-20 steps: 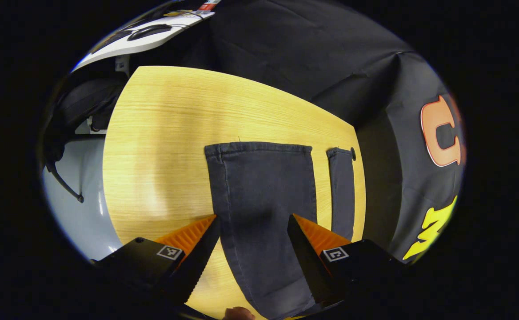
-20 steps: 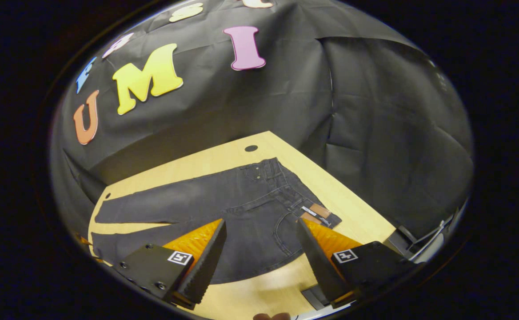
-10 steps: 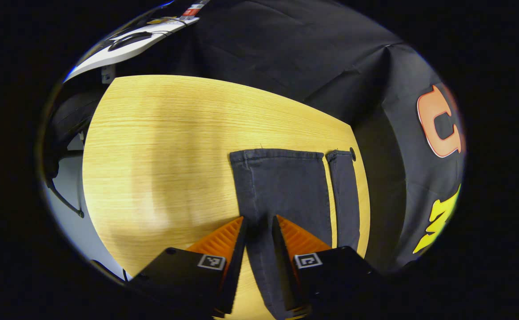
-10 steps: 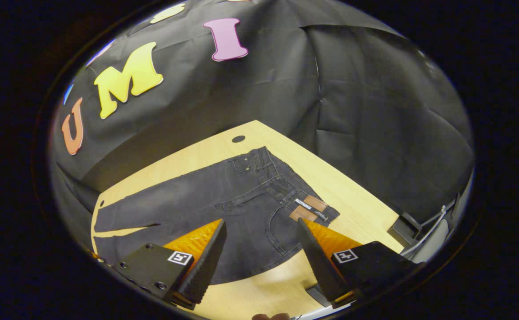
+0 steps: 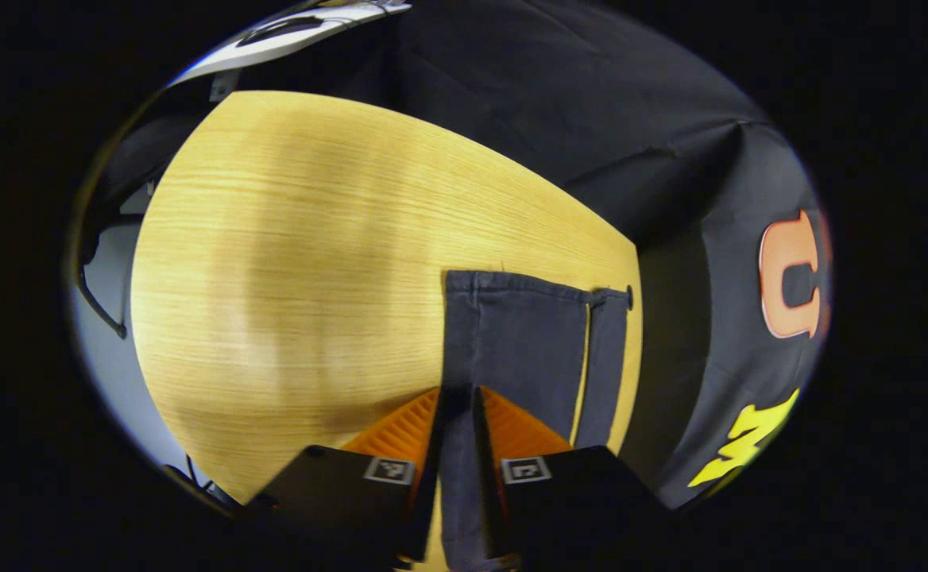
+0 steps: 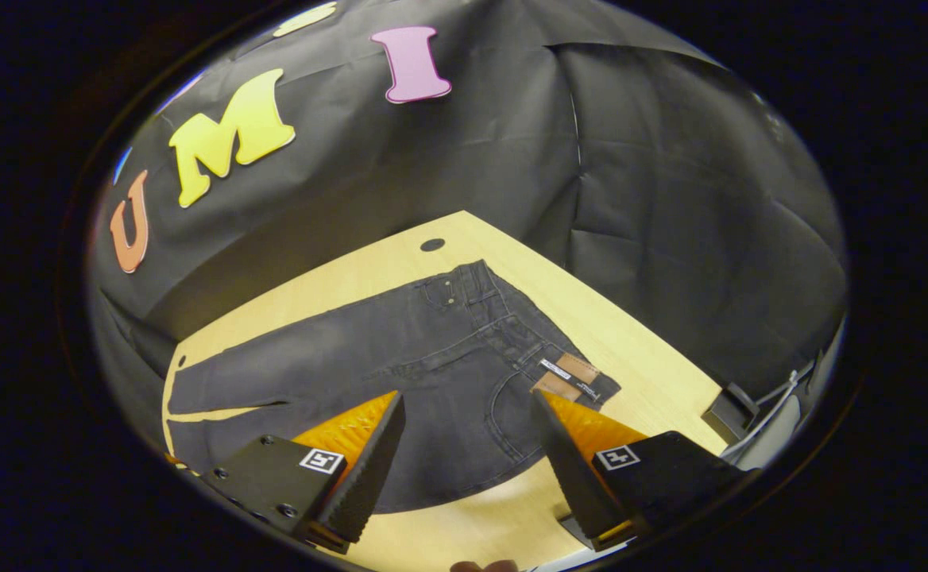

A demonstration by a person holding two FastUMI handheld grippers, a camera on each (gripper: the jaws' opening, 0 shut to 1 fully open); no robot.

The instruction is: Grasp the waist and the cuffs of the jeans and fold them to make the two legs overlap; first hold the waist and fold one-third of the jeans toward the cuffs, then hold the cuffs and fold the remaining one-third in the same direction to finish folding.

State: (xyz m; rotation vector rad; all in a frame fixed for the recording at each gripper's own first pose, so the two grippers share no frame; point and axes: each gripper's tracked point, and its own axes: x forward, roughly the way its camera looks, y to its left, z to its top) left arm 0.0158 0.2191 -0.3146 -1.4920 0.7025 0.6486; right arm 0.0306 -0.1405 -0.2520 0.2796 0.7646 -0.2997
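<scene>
Two claws are working on the jeans (image 6: 400, 373), which are lying flat on the yellow bench (image 5: 289, 262).

Nearest in the left gripper view, the left claw (image 5: 456, 413) is pinching the near leg (image 5: 512, 349), a little way back from its cuff. Both fingers are pressing on the cloth, so it is clenched on that leg. The far leg (image 5: 607, 357) is lying just beside it, with a thin strip of bench showing between them.

Nearest in the right gripper view, the right claw (image 6: 468, 421) is hanging above the seat of the jeans with its fingers spread wide. It is holding nothing. A bit farther off, the waist (image 6: 504, 326) is lying on the right, with a brown patch (image 6: 567, 377) on its near end. The legs are running off to the left, toward a small round hole (image 6: 432, 245) at the far edge of the bench.

What could go wrong? I think the left claw is grabbing only a little fold of cloth, so the leg may be slipping out when it is lifted. If the left side is lifting while the right claw is gripping nothing, the jeans could be twisting or dragging, and the two legs would not be lining up. The right claw could also be closing on the seat and missing the waist.
</scene>
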